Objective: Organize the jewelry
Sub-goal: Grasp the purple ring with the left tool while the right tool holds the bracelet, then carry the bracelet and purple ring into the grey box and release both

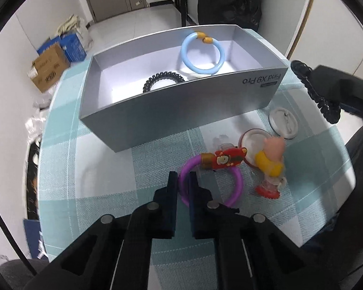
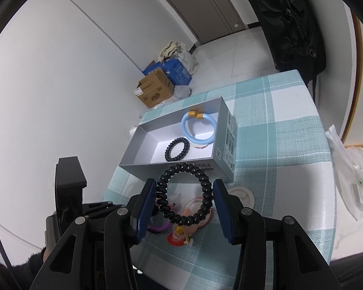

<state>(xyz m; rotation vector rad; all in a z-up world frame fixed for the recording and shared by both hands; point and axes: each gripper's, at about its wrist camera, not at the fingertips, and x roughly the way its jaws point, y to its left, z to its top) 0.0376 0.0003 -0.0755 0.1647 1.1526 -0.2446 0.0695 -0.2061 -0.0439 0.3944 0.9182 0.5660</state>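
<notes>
A purple bracelet (image 1: 237, 186) with a red charm (image 1: 227, 160) lies on the checked tablecloth, and my left gripper (image 1: 183, 181) is shut on its left side. My right gripper (image 2: 185, 186) is shut on a black bead bracelet (image 2: 205, 188), held in the air in front of the grey box (image 2: 230, 140). In the left wrist view that same black bracelet (image 1: 314, 91) hangs at the right, beside the box (image 1: 181, 111). Inside the box lie a light blue bracelet (image 1: 202, 53) with amber beads and a second black bead bracelet (image 1: 163, 79).
Near the purple bracelet are a tipped pink figure with a yellow ring (image 1: 271, 159), a red-rimmed round dish (image 1: 254, 142) and a white round lid (image 1: 284, 123). Cardboard boxes (image 2: 155, 89) stand on the floor beyond the table. A plastic bag (image 2: 358, 181) sits at the right.
</notes>
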